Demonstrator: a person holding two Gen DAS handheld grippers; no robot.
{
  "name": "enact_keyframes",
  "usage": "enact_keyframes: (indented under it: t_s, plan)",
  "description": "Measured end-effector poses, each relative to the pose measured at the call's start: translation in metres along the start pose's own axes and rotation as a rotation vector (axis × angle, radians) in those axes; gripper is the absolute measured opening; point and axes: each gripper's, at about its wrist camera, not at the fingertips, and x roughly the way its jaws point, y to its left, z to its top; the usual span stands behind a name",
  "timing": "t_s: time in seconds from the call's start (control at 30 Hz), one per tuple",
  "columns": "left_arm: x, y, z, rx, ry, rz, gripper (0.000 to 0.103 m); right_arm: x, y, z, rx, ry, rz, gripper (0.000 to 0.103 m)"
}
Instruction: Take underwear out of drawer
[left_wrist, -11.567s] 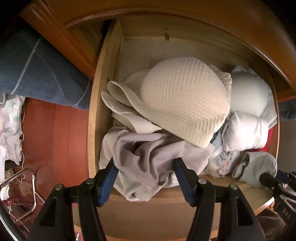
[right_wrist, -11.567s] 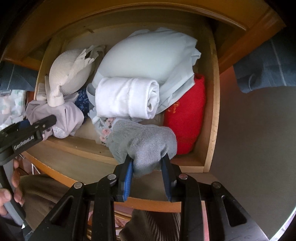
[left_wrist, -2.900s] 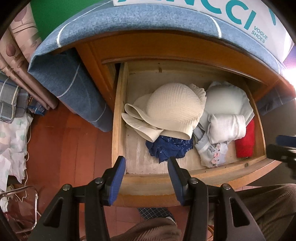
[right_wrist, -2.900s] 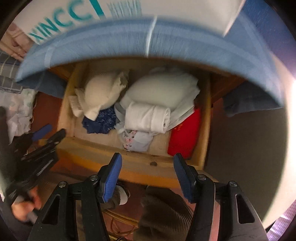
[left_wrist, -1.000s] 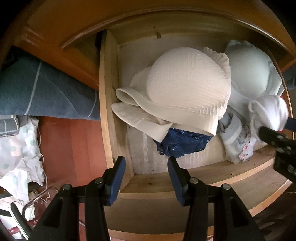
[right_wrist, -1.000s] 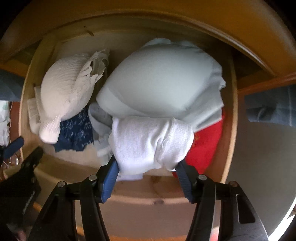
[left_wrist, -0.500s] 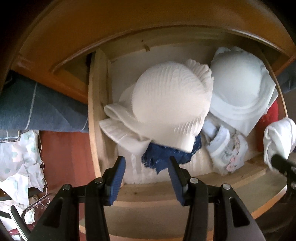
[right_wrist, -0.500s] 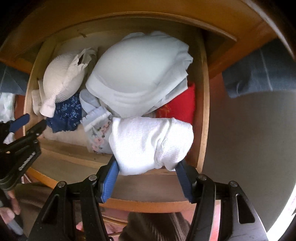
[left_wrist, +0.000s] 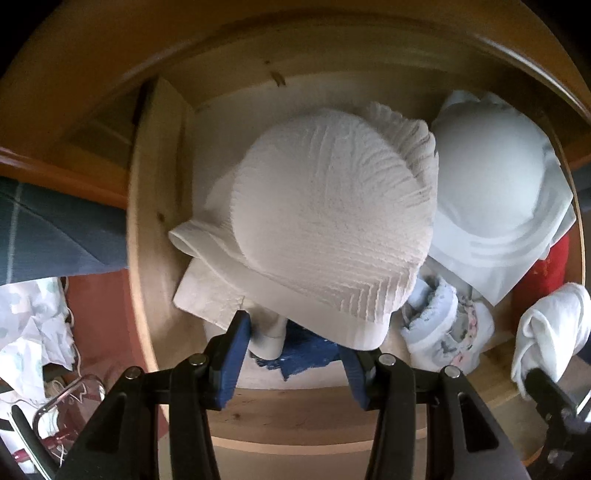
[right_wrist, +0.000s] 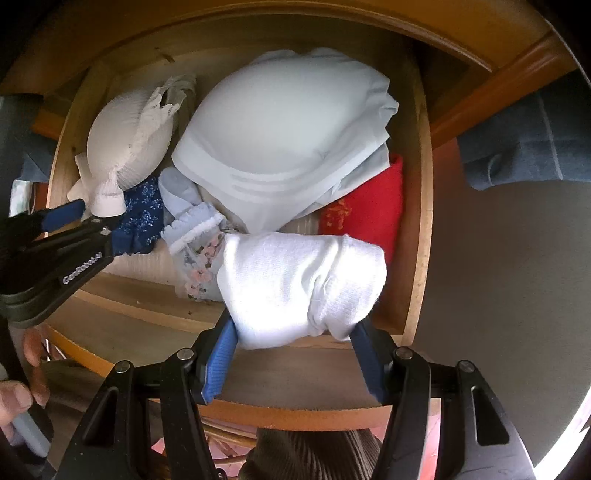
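The right hand-held gripper (right_wrist: 291, 354) is clamped on a rolled white underwear (right_wrist: 299, 288), clear above the drawer (right_wrist: 417, 229) front. The left hand-held gripper (left_wrist: 291, 354) straddles navy floral underwear (left_wrist: 306, 350), jaws apart, positioned to grab.

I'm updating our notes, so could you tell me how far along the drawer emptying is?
Done: the drawer stands open. In hand: the right gripper grips a white rolled garment; the left gripper straddles the navy floral piece, not visibly gripping it. Left: cream bra, pale blue bra, red item.
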Motion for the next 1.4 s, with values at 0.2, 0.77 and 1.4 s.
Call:
enact_keyframes:
  t_s: [0.2, 0.77, 1.4]
  plan:
    - [0.006, -0.003, 0.012, 0.006, 0.013, 0.002, 0.048, -0.004, -0.024, -0.002, 0.007, 0.006, 0.024, 0.056]
    - [-0.019, 0.021, -0.009, -0.005, -0.085, -0.121, 0.003, -0.021, -0.041, -0.022, 0.021, 0.004, 0.048, 0.057]
    - [-0.048, 0.036, -0.050, -0.004, -0.067, -0.122, 0.002, -0.024, -0.057, -0.028, 0.046, -0.002, 0.083, 0.058]
